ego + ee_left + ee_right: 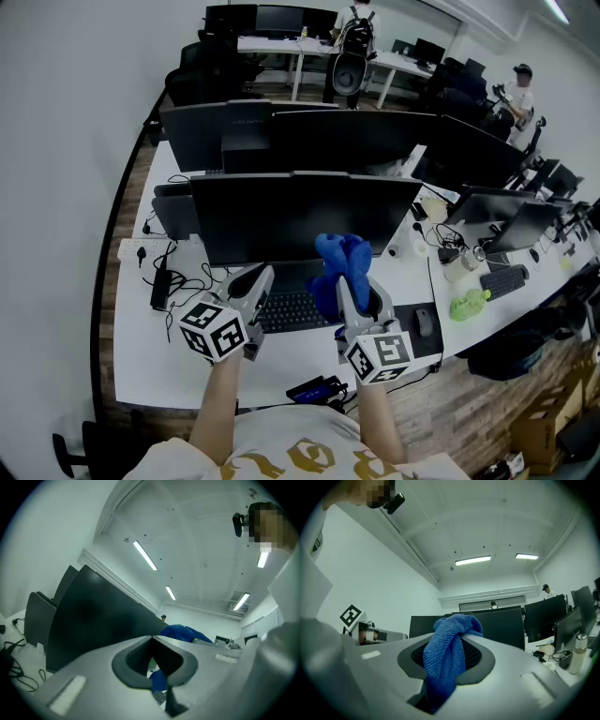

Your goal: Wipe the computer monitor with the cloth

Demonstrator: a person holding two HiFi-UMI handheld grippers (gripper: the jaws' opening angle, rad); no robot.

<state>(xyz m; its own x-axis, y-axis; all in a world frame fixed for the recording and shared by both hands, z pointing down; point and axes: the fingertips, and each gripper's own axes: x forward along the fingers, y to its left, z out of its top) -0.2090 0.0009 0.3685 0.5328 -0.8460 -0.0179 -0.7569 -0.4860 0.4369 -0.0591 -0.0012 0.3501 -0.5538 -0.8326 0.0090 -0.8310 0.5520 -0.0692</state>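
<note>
At the white office desk point(141, 352), my right gripper point(348, 291) has its jaws clamped on a bunched blue terry cloth point(339, 256), holding it upright just in front of the wide black computer monitor's point(300, 214) lower edge. My left gripper point(262, 276) hangs beside it, jaws brought together at the tips on nothing, above the black keyboard point(292, 312).

The grey left gripper point(151, 640) fills the lower frame, its jaws closed tip to tip on nothing. A wide black flat monitor point(93, 620) slants across the left. A bunched blue cloth point(180, 631) shows just above the jaws, under white ceiling strip lights point(144, 555).
</note>
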